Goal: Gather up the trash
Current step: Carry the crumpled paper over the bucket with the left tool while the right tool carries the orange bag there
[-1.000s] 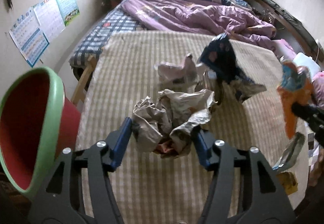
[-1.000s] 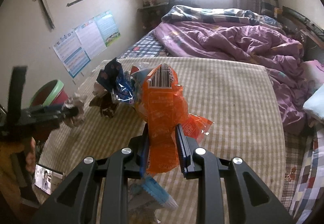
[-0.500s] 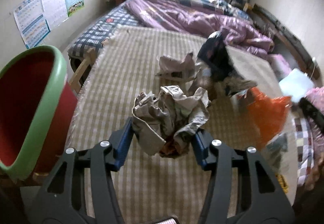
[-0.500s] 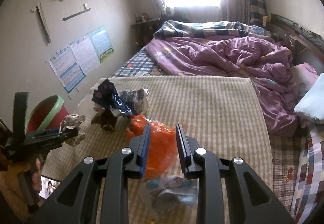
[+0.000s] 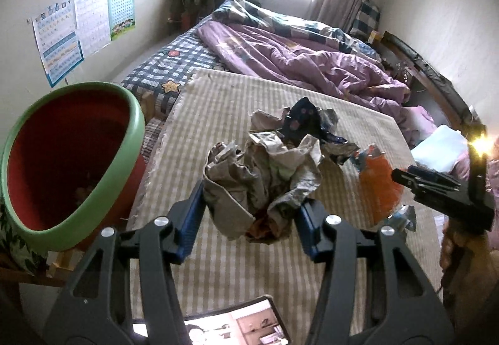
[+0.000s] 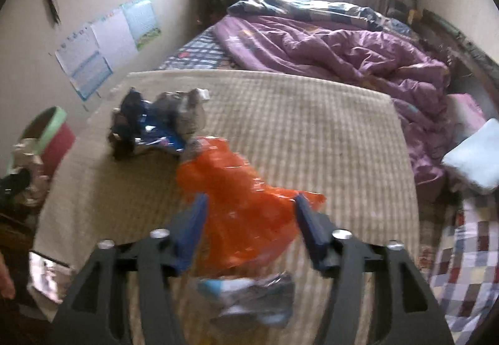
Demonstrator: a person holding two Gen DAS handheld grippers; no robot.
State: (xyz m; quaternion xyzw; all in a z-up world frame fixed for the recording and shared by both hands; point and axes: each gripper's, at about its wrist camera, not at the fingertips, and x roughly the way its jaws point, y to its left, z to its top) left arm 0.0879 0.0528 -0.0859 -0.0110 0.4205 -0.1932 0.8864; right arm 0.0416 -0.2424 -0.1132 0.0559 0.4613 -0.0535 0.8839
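The right wrist view is motion-blurred throughout: the print on the orange wrapper (image 6: 240, 214) is unreadable, and the blue-and-silver packet (image 6: 249, 298) below it cannot be identified. In the left wrist view, the red bin (image 5: 62, 158) is cut off by the left picture edge, and its dark interior obscures the contents at the bottom. The phone screen (image 5: 237, 326) is cut off by the bottom edge, and the text on the wall posters (image 5: 84, 24) is too small to read.

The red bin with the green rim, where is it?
In the left wrist view the red bin stands at the far left, beside the edge of the striped mat, left of the crumpled paper held by the left gripper.
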